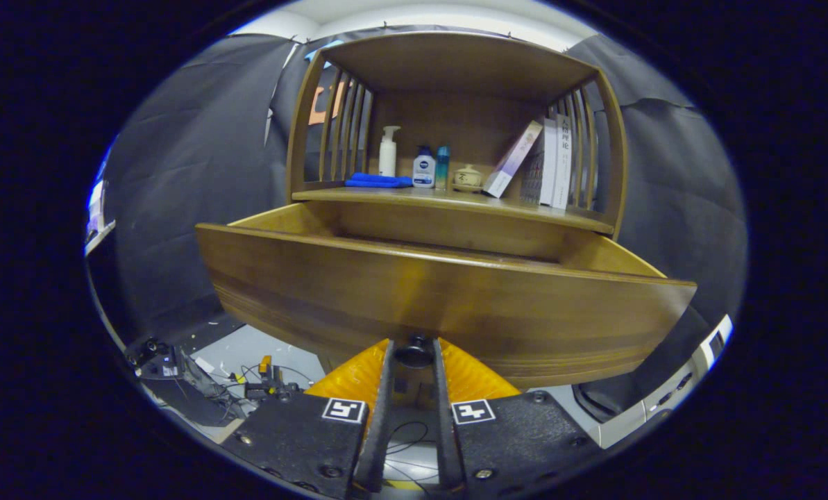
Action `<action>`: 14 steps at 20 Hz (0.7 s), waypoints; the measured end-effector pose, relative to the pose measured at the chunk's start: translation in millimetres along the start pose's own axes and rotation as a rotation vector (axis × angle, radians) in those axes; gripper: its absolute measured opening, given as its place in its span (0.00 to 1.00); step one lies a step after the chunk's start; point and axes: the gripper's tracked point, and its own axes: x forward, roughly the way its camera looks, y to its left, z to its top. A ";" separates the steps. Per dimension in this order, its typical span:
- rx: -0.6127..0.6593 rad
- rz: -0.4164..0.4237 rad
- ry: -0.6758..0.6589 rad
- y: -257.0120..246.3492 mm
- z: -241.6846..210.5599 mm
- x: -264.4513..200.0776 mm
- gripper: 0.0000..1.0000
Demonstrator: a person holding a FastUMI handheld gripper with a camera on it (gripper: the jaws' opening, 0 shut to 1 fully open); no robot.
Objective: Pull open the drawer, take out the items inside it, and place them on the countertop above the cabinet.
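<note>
The gripper (414,353) is closed on the dark round knob (414,351) under the lower edge of the drawer front (448,305), both fingers pinching it from the sides. The knob is the only handhold on that panel, so a pinch there is what a straight outward pull calls for.

The drawer (302,217) stands well out from the cabinet, its side walls running back to the carcass. Its front is smooth, varnished brown wood with a long horizontal grain and a soft sheen. The front hides the drawer floor, so I cannot tell what lies inside.

Above the drawer is the table (455,203), a wooden shelf top framed by slatted curved sides (348,125). On it, from the drawer's left end toward its right, are a folded blue cloth (377,180), a white pump bottle (387,151), a squat white bottle (423,169), a slim teal bottle (442,165), a small lidded ceramic jar (468,178), and leaning books (542,163). The front strip of the table looks bare, likely where the drawer's contents belong.
</note>
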 end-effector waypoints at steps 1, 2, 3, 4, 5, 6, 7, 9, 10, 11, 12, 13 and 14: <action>0.004 0.025 0.014 3.2 5.8 -5.0 0.35; 0.015 0.059 0.025 8.7 14.8 -12.3 0.39; 0.033 0.095 0.027 14.5 27.0 -18.6 0.43; 0.049 0.121 0.020 17.5 42.5 -23.8 0.48; 0.066 0.136 0.011 18.3 57.8 -27.2 0.51; 0.072 0.145 0.013 18.6 69.5 -28.7 0.57; 0.076 0.155 0.020 19.8 81.7 -27.2 0.64; 0.074 0.162 0.052 18.2 100.3 -21.7 0.76; 0.078 0.170 0.063 18.2 109.0 -16.1 0.82; 0.084 0.177 0.085 17.7 115.3 -9.9 0.83; 0.091 0.179 0.110 15.6 118.5 -4.2 0.84; 0.094 0.177 0.140 13.2 121.9 3.4 0.84; 0.092 0.163 0.174 8.3 122.0 12.0 0.84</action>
